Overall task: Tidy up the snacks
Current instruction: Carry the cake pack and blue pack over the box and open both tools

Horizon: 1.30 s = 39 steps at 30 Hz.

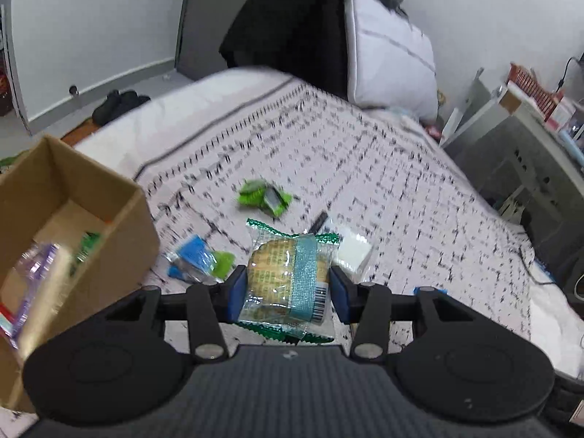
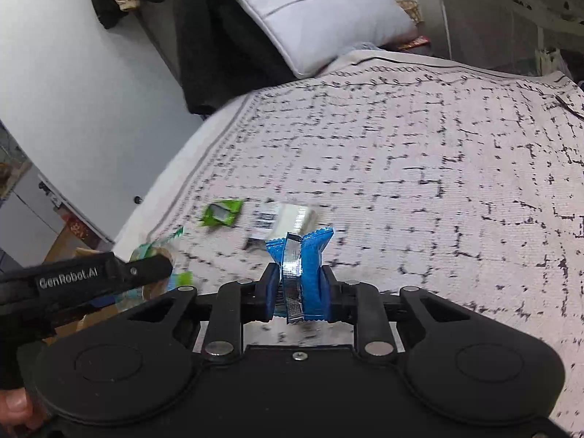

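Both grippers were loaded, so the step in hand looked like the carry to the cardboard box, which stood open at the left edge of the bed. The left gripper had its jaws closed on a clear-wrapped biscuit pack with green crimped ends, held up off the bedspread and just beside the box's near corner. The right gripper had its jaws pinched narrow on a small blue packet, which was crumpled at the waist and showed a silvery seam; it hung above the bedspread toward the near edge of the bed. The box already held some snacks: a purple-tinted clear pack lay against the near wall and something green lay deeper in, though blur hid what exactly they were. Loose on the bed there remained a green packet, a blue-and-green wrapper close to the box, and a pale flat pack partly hidden behind the held biscuit. The next move probably called for swinging the left gripper over the box's open top, clearing the rim, before opening its jaws; the right would likely follow with the blue packet, and the two tools would need to stay out of each other's way at the opening
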Available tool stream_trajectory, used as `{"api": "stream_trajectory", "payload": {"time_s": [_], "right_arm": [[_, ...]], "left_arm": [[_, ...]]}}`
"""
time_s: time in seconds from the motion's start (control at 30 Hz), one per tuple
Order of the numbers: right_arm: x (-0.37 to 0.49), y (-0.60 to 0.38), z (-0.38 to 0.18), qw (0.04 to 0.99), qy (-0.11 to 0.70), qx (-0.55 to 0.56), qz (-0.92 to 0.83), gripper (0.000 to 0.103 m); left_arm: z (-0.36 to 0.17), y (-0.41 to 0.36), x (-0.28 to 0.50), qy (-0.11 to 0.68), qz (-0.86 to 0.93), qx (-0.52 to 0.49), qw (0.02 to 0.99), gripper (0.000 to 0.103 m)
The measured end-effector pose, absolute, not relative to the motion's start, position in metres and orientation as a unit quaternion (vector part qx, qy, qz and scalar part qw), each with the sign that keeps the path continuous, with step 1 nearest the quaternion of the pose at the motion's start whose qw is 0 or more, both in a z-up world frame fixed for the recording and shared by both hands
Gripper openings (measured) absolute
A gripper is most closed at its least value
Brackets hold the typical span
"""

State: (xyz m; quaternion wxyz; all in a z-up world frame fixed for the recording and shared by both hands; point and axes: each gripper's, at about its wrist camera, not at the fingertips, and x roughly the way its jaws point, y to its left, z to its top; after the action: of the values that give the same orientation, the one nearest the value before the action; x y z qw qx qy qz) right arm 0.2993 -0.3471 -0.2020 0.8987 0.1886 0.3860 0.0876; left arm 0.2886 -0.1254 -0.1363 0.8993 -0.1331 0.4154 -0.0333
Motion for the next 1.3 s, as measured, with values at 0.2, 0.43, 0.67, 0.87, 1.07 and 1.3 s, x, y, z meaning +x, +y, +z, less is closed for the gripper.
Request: {"api": "stream_trajectory", "payload": {"time_s": [0.2, 0.43, 0.67, 0.87, 1.07, 1.3], "right_arm": [[0.29, -0.326, -0.177, 0.904, 0.373, 0.18, 0.104, 0.023], [0.286, -0.303, -0.149, 0.91, 0.357, 0.169, 0.126, 0.023], [0.283, -0.271, -0.132, 0.911, 0.347, 0.16, 0.152, 0.023], [0.282, -0.239, -0.125, 0.909, 0.347, 0.151, 0.174, 0.023], [0.281, -0.211, -0.119, 0.909, 0.349, 0.135, 0.185, 0.023], [0.284, -0.185, -0.116, 0.909, 0.35, 0.121, 0.192, 0.023]], "left_arm": [[-0.111, -0.106, 0.28, 0.393, -0.038, -0.151, 0.906, 0.047], [-0.091, -0.081, 0.268, 0.371, -0.036, -0.166, 0.913, 0.047], [-0.082, -0.047, 0.252, 0.361, -0.014, -0.187, 0.914, 0.047], [-0.073, -0.017, 0.236, 0.345, 0.007, -0.204, 0.916, 0.047], [-0.07, 0.005, 0.236, 0.337, 0.028, -0.231, 0.912, 0.047], [-0.07, 0.028, 0.236, 0.331, 0.046, -0.251, 0.908, 0.047]]}}
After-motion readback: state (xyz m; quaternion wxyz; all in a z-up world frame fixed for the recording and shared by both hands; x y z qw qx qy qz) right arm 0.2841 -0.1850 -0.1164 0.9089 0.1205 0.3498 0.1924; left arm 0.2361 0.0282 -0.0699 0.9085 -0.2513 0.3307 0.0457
